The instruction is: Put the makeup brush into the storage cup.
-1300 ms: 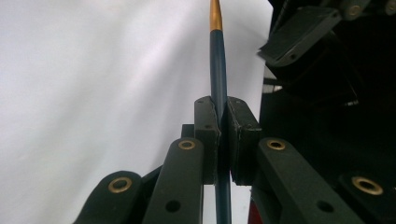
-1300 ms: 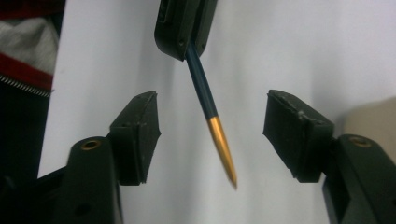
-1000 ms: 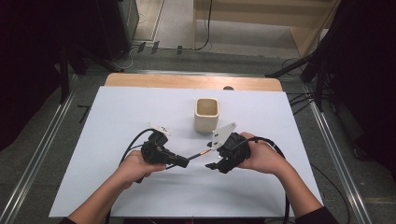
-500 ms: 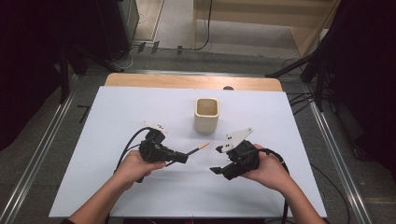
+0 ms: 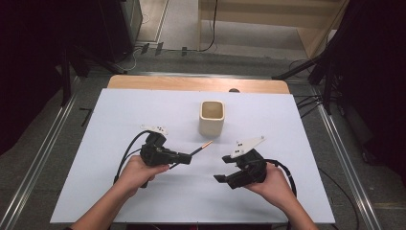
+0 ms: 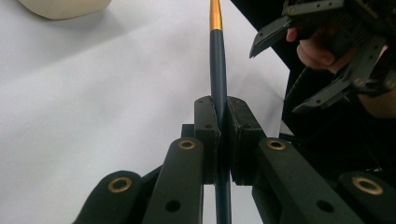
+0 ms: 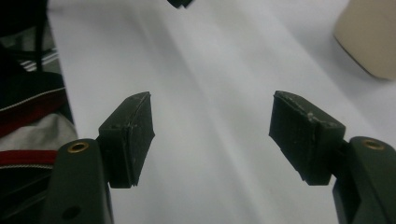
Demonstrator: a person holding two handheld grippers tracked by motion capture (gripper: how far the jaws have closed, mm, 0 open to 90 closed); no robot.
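My left gripper (image 5: 187, 158) is shut on a dark blue pen (image 5: 203, 146) with a copper-coloured tip. The pen points up and right toward a beige square cup (image 5: 211, 117). In the left gripper view the pen (image 6: 217, 60) runs straight out from between the closed jaws of that gripper (image 6: 223, 109). The cup's base (image 6: 60, 7) shows at the top left of that view. My right gripper (image 5: 221, 168) sits low to the right of the pen, apart from it and open. Nothing lies between its pads (image 7: 212, 135), and beyond them is the white table top.
The white table top (image 5: 143, 110) ends in a wooden strip (image 5: 191, 84) at the far side. The cup (image 7: 369, 37) sits at the upper right of the right gripper view. Metal rails and dark stands flank the table. Cables trail from both grippers.
The right gripper has drawn away from the pen's tip, moving right and toward the near edge. The left gripper and pen have stayed put.
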